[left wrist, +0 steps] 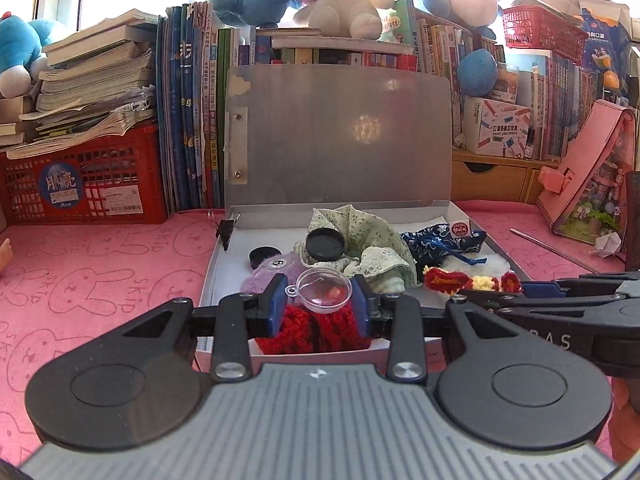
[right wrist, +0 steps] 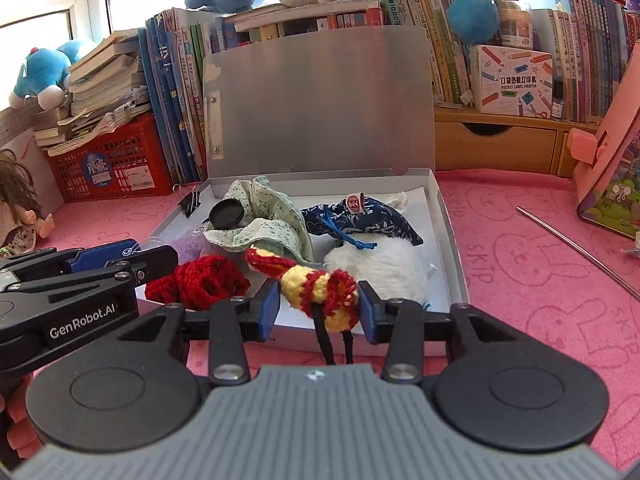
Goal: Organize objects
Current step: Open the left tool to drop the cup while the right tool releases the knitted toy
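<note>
A pink rabbit-print mat (right wrist: 520,264) is backed by stacked books. On it an open grey box (right wrist: 448,216) is positioned. The left gripper (left wrist: 320,298) is clamped on a clear plastic ball (left wrist: 324,290) above the box's 7 o'clock corner. The right gripper (right wrist: 318,306) is closed around a red-and-yellow crochet piece (right wrist: 316,284) at the 6 o'clock edge.

Inside the open grey box (right wrist: 448,216), lid upright: clear plastic ball (left wrist: 325,290) (something red within) above red knit (right wrist: 202,280), red-and-yellow crochet piece (right wrist: 320,284) at front, green floral cloth (right wrist: 272,220) bearing a black round lid (right wrist: 226,214), blue patterned pouch (right wrist: 372,220) on white fluff (right wrist: 380,264).
</note>
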